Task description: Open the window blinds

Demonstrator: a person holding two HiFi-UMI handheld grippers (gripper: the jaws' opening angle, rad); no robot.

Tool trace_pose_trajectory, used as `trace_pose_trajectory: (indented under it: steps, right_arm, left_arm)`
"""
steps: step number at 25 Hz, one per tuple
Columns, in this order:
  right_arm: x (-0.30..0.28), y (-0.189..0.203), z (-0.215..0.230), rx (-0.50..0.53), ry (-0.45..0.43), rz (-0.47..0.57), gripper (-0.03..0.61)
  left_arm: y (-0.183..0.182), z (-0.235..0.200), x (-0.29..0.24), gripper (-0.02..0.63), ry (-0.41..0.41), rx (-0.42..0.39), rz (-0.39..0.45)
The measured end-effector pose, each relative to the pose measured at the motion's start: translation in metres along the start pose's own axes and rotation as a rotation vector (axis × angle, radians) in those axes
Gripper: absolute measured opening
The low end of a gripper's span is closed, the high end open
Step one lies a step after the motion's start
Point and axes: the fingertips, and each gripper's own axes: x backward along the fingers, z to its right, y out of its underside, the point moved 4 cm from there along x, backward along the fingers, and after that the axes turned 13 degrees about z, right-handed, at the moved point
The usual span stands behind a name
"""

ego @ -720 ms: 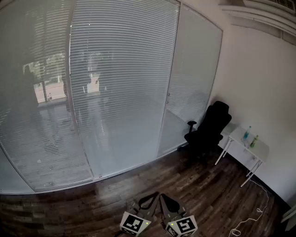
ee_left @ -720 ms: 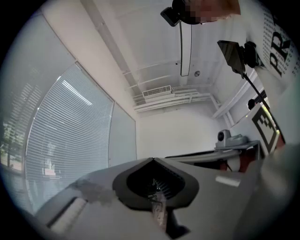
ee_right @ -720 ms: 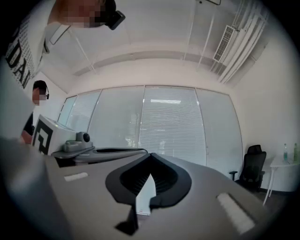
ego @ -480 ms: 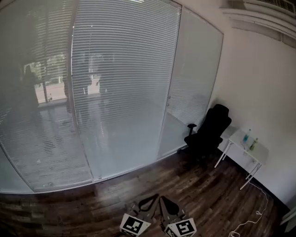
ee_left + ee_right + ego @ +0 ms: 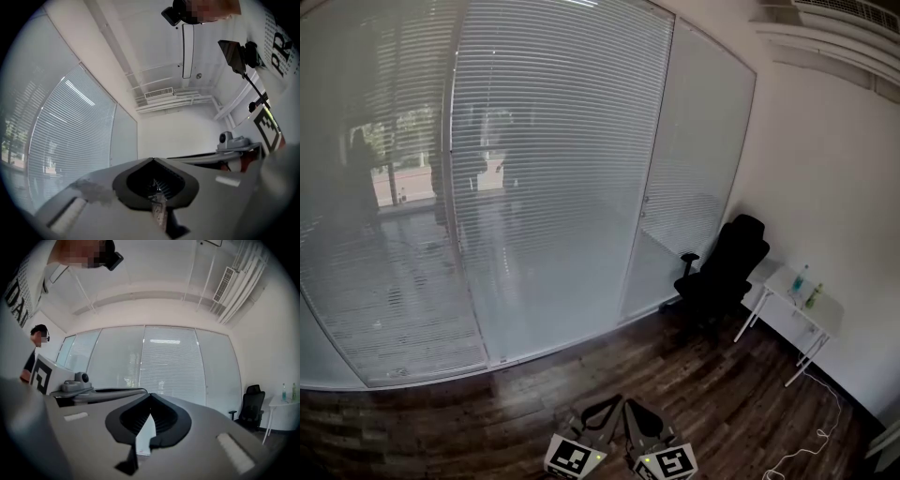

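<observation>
While white horizontal slatted blinds (image 5: 553,169) hang lowered well ahead, left gripper (image 5: 602,407) and right gripper (image 5: 630,407) sit low, jaws clenched on nothing; no cord or wand shows, so pinching slats could bend them; loose white floor cable (image 5: 821,429) could trip.

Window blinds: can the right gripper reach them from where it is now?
Probably not yet. The right gripper, shut, is held far from the window blinds, with open wooden floor between. Nothing seems to block the way.
</observation>
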Motion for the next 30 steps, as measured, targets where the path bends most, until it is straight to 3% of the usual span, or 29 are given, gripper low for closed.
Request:
trace_pose_trajectory:
  steps: [10,16,30]
  right_arm:
    - [0.013,0.008,-0.025,-0.020,0.012,0.028,0.006]
    - [0.005,0.012,-0.011,0.004,0.019,0.011,0.006]
    - [-0.028,0.025,0.096,0.013,0.033,-0.007,0.006]
  left_arm:
    - [0.000,0.005,0.029,-0.009,0.008,0.008,0.035]
    - [0.020,-0.001,0.019,-0.009,0.030,-0.018,-0.008]
    - [0.057,-0.013,-0.085,-0.009,0.093,-0.048,-0.058]
